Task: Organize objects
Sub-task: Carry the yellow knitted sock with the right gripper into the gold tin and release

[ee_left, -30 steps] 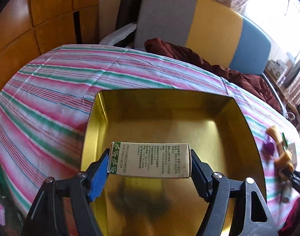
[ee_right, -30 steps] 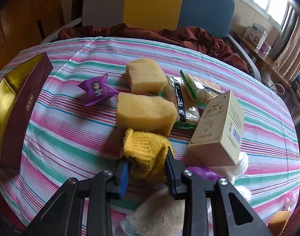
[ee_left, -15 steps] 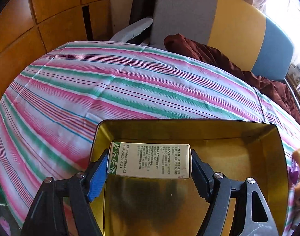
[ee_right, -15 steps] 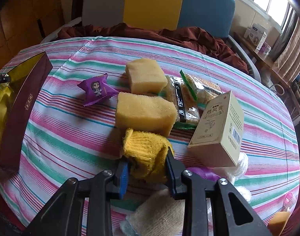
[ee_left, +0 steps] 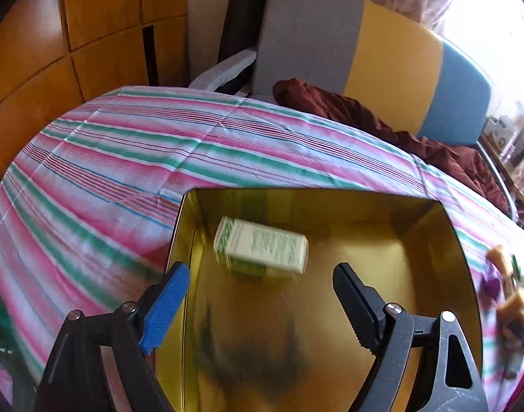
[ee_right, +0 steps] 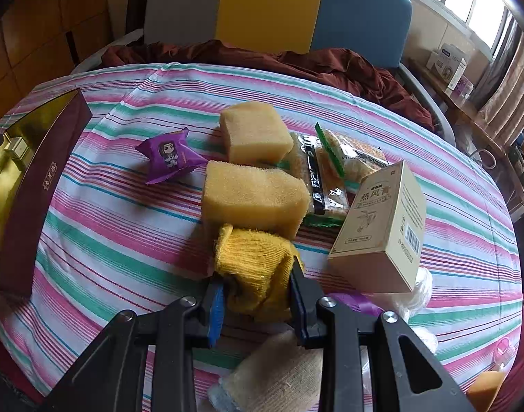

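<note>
The left gripper (ee_left: 258,295) fingers are opening, so the small carton (ee_left: 262,249) drops free into the gold box (ee_left: 461,274); the right gripper (ee_right: 256,300) fingers stay clamped on the yellow cloth (ee_right: 253,261), ready to be sorted next

A home: striped tablecloth (ee_right: 124,250), sofa (ee_right: 272,7), curtains (ee_right: 512,96).

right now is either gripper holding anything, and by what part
The right gripper pinches the yellow cloth by its bunched near end. The left gripper is opening, holding nothing; the small box lies beyond its fingers.
</note>
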`<move>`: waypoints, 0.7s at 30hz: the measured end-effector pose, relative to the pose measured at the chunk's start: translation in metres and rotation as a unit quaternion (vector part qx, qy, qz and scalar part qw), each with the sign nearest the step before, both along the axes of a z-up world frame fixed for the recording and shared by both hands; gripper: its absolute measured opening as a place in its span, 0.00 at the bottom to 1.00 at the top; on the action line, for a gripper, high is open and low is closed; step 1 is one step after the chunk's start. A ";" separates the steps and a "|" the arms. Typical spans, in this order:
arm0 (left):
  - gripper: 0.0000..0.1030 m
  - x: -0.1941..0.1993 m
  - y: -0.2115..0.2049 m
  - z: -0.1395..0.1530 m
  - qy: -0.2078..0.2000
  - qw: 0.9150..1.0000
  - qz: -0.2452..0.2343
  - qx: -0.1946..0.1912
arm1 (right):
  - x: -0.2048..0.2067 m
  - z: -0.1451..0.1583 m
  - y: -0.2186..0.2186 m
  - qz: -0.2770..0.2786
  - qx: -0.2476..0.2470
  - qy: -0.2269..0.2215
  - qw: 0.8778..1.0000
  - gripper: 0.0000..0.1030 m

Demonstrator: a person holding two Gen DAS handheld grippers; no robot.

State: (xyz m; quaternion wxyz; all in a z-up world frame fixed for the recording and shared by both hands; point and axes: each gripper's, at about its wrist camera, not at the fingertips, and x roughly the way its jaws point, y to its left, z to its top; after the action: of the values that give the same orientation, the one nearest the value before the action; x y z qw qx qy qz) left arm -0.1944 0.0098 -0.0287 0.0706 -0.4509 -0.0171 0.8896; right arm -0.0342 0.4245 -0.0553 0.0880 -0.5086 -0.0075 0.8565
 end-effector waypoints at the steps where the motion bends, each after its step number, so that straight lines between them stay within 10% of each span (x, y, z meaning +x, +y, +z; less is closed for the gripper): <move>1: 0.84 0.010 0.000 0.002 0.004 1.000 -0.003 -0.001 | 0.000 0.000 0.000 0.000 0.001 0.000 1.000 0.30; 21: 0.84 0.162 0.006 0.007 0.029 0.998 -0.047 0.028 | -0.001 -0.004 -0.012 0.019 0.029 -0.004 0.999 0.27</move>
State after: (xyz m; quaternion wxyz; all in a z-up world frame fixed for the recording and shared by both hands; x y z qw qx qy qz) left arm -0.0320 0.0153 -0.0217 0.1257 -0.4235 -0.0184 0.8970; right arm -0.0350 0.4128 -0.0593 0.0863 -0.5091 -0.0423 0.8553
